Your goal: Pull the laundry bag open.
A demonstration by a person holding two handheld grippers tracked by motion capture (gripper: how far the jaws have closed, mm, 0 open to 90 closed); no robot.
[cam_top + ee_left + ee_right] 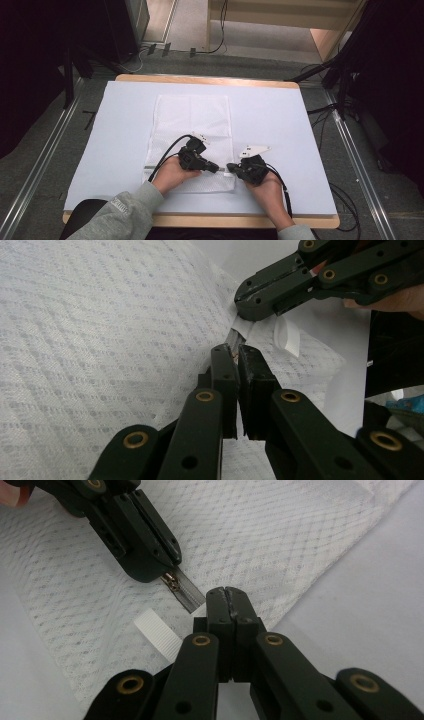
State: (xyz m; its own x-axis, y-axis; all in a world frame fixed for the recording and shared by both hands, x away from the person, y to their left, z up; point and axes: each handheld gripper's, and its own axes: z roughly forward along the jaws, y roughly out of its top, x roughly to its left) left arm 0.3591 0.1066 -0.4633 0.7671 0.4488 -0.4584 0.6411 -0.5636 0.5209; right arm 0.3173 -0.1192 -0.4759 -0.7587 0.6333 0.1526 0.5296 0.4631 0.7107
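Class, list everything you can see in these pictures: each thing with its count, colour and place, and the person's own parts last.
mesh laundry bag: one, white, flat on the middle of the table
zipper: one, grey with a brass slider, along the bag's near end
ribbed tab: one, white, on the bag beside the zipper's end
table: one, white top with wooden edge
left gripper: one, black, shut at the zipper slider
right gripper: one, black, shut at the zipper's end
hands: two, grey sleeves, at the near edge

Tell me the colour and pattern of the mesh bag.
White, with a fine diamond-net weave; the mesh bag shows it best in the right gripper view.
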